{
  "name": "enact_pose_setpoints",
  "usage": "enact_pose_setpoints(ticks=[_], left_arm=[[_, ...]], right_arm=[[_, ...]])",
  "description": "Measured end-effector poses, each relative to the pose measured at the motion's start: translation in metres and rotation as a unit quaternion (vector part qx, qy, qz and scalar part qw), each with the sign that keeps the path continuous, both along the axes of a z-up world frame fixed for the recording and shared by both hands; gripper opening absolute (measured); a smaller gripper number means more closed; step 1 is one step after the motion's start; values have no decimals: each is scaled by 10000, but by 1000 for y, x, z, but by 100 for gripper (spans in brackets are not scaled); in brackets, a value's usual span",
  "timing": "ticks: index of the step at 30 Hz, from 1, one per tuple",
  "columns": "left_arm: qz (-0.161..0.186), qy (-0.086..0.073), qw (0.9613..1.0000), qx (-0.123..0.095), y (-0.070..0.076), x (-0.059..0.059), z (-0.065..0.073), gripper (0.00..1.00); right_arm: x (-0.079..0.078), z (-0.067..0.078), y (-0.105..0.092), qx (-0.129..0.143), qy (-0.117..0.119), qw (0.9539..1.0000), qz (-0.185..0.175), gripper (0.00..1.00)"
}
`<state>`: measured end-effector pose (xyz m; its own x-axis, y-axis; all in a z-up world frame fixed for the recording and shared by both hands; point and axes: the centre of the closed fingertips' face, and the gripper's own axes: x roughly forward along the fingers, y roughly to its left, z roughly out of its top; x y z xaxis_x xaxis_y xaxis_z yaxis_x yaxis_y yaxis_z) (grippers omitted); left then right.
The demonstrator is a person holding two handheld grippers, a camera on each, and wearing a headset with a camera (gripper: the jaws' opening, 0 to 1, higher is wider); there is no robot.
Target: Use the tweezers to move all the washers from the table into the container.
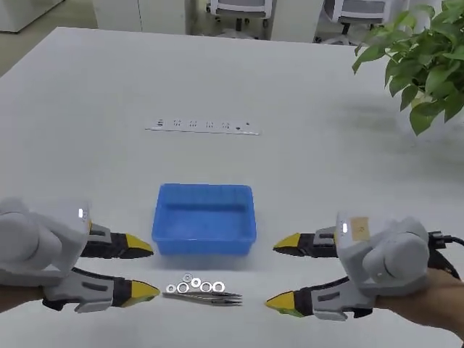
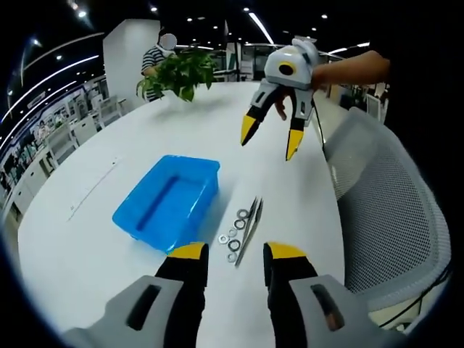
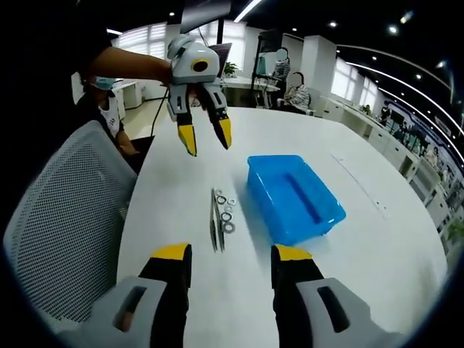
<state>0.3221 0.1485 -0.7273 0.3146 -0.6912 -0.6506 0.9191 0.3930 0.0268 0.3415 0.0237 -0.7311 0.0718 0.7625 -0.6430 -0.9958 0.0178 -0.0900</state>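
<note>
Several silver washers point(image 1: 194, 285) point(image 2: 233, 234) point(image 3: 225, 214) lie in a short row on the white table, just in front of an empty blue container point(image 1: 205, 218) point(image 2: 169, 201) point(image 3: 293, 195). Metal tweezers point(image 1: 210, 296) point(image 2: 249, 230) point(image 3: 216, 228) lie flat right beside the washers, on the near side. My left gripper point(image 1: 143, 268) point(image 2: 233, 255) hovers open to the left of them, holding nothing. To their right my right gripper point(image 1: 283, 272) point(image 3: 225, 256) hangs open and empty as well. Each gripper appears in the other's view, raised above the table.
A leafy green plant point(image 1: 426, 59) point(image 2: 177, 72) stands at the table's far right. A flush socket strip point(image 1: 202, 127) is set into the tabletop beyond the container. A grey mesh chair point(image 2: 388, 210) point(image 3: 69, 217) is at the near table edge. People stand in the background.
</note>
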Motion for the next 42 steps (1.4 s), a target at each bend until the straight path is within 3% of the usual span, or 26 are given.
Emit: enact_pose_setpoints(ticks=[12,14,19,24,27,35,42], left_arm=[[-468,320,9976,403,-7,-2,-29,26],[-527,294,9969,508,-7,-2,-33,21],[-629,404,9954,605,-9,0,-43,19],[-773,476,9919,884,-7,0,-57,18],[-830,434,9900,1057,-5,1,-63,15],[-903,498,9880,1148,-7,2,-70,13],[-1000,532,9861,1217,-9,1,-76,10]], right_arm=[[-9,-25,18,-324,100,9980,541,36],[-9,-29,20,-363,89,9975,600,33],[-10,-37,26,-467,113,9962,723,28],[-12,-45,30,-573,143,9947,837,25],[-11,-51,31,-646,158,9941,852,23],[-6,-59,37,-645,371,9944,752,19],[-11,-68,41,-750,464,9922,881,17]])
